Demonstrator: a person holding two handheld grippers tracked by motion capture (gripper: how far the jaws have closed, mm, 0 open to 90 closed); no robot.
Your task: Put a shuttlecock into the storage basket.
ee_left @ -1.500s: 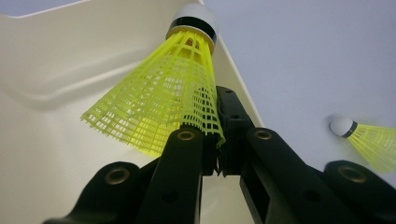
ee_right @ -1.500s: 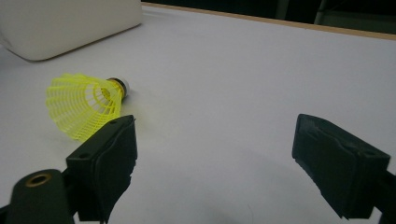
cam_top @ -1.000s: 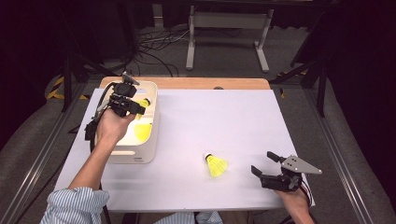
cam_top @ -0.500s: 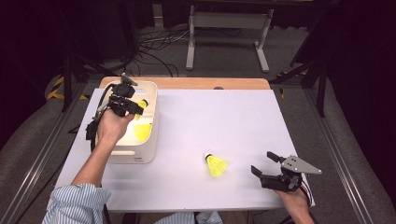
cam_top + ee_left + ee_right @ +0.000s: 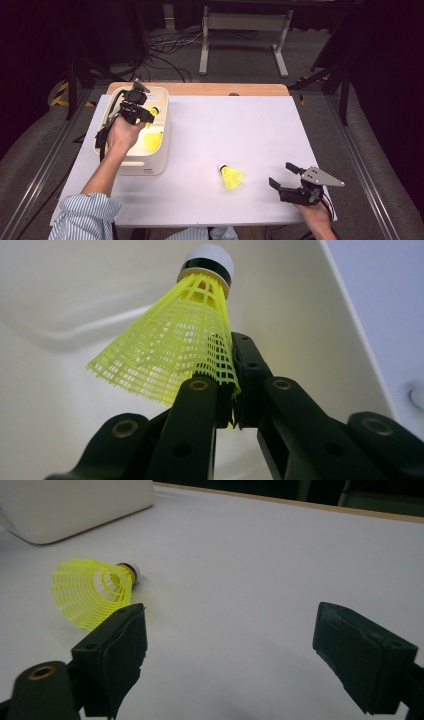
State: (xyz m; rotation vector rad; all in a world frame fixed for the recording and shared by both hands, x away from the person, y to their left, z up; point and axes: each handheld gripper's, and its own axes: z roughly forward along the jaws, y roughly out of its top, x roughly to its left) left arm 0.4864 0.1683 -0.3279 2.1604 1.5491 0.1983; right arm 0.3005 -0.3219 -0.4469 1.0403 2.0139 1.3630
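While the left gripper pinches a yellow shuttlecock inside the white bin, the right gripper, jaws spread, rests well right of it, beside a second shuttlecock.

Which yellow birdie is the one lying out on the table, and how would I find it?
Start at the white table and skip the cream bin at its left side. Look toward the near edge, beside the open right claw: a yellow birdie lies on its side there. Unlike the birdie held in the left claw over the bin, nothing touches it.
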